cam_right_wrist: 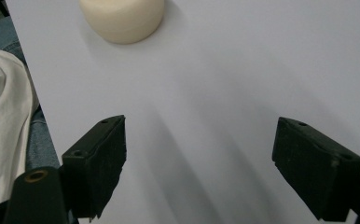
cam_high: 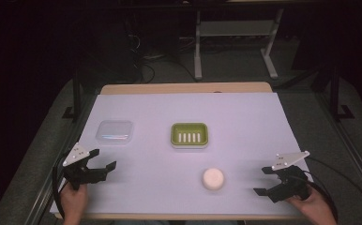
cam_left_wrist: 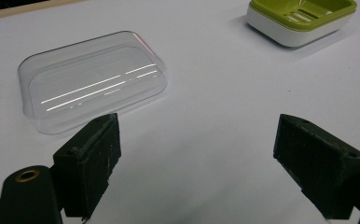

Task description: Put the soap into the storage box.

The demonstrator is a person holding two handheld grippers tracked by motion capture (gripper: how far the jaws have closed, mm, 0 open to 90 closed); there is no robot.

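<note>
soap (cam_high: 213, 179): round, cream-white, lying flat on the table's near right part
lid (cam_high: 115, 131): clear plastic, lying flat, far left

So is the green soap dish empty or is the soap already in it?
Empty. The green soap dish shows only its bare slotted insert; the round soap lies on the table, apart from it.

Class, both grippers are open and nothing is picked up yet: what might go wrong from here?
1. The round soap looks smooth, so it may slip from the right gripper.
2. The clear lid lies flat on the table; the left gripper may struggle to catch its low edge.
</note>
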